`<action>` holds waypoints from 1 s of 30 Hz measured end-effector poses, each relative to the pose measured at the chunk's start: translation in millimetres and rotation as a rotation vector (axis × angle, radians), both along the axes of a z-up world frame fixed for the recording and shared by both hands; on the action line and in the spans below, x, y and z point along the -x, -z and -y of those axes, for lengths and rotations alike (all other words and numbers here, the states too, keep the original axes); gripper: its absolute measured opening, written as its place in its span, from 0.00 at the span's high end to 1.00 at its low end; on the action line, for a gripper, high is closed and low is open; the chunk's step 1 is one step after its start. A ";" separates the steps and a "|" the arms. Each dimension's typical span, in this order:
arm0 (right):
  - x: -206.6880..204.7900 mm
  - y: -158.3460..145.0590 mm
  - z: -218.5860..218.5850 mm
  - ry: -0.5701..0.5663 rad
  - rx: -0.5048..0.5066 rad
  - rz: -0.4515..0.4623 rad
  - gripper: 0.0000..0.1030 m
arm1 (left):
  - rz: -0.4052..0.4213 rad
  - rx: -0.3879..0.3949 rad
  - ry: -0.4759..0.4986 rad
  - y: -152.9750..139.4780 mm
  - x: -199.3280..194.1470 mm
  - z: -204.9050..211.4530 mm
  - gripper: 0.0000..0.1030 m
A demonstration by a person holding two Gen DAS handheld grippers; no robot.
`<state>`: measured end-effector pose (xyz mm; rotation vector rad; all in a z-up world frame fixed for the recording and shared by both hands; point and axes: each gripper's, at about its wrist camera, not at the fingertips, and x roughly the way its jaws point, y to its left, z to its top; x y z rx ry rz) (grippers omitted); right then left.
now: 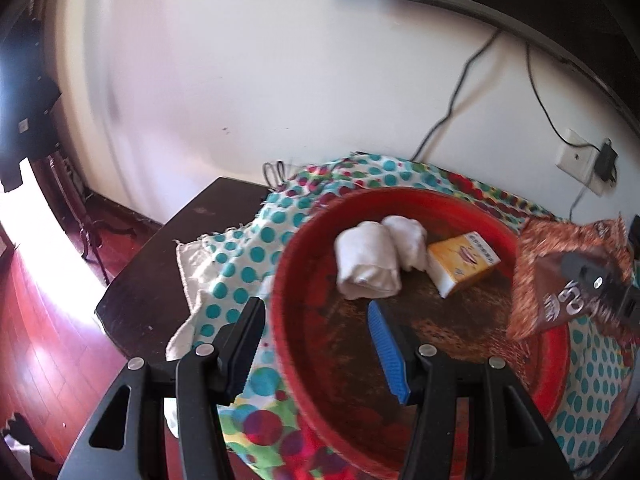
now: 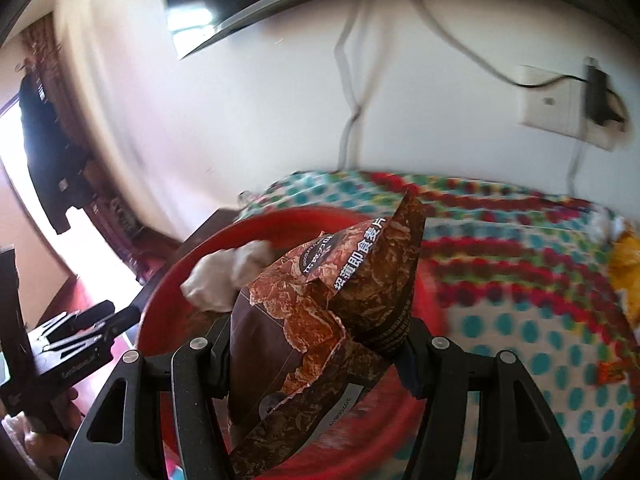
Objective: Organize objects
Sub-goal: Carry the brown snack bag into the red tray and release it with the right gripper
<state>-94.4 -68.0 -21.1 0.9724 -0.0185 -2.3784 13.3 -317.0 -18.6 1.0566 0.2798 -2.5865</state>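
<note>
Currently, left wrist view: left gripper [image 1: 316, 344] hangs spread and empty at lower centre, over the near-left rim of the red basin [image 1: 288, 248], which sits on a polka-dot cloth [image 1: 240, 264] on a dark table [image 1: 160, 248]. Centre frame, inside the basin: two rolled white cloths [image 1: 368, 264] touching each other, and a yellow box [image 1: 462, 262] just beside them. At right edge, the brown snack bag [image 1: 560, 276] hangs over the basin's right rim, held by the right gripper [image 1: 600, 284]. Right wrist view: right gripper [image 2: 316, 356] is clenched on the snack bag [image 2: 332, 320] at lower centre, gripped mid-body; the bag's long axis runs from lower left up to a corner pointing at upper right, text face toward camera. Basin [image 2: 168, 300] lies below and behind it; frame is motion-blurred. Judgement: the step is placing the bag in the basin. Best to lower it into the bare floor area nearer the camera, lay it flat, and release only once it's supported, clear of the box.
</note>
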 end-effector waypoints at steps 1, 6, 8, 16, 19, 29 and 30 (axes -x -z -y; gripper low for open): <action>-0.9 1.7 9.8 -0.017 -0.003 0.006 0.43 | -0.001 -0.004 -0.005 -0.3 -0.9 3.1 0.46; -2.0 7.7 54.7 -0.089 -0.026 0.018 0.43 | 0.000 -0.003 -0.013 0.0 -2.6 8.8 0.46; 1.4 9.6 68.0 -0.106 -0.037 0.022 0.43 | 0.000 -0.005 -0.009 0.5 -2.3 9.2 0.46; 15.5 29.4 94.8 -0.143 -0.107 0.068 0.43 | 0.031 -0.011 -0.003 10.9 3.2 8.7 0.46; 14.8 36.1 97.8 -0.162 -0.137 0.092 0.36 | 0.034 -0.023 -0.002 13.2 4.2 10.0 0.46; 1.6 23.0 59.9 -0.092 -0.171 0.046 0.11 | 0.050 -0.008 0.020 16.8 8.4 -0.7 0.46; 3.1 22.6 52.9 -0.079 -0.172 0.050 0.11 | 0.053 -0.004 0.024 17.4 9.0 -2.7 0.46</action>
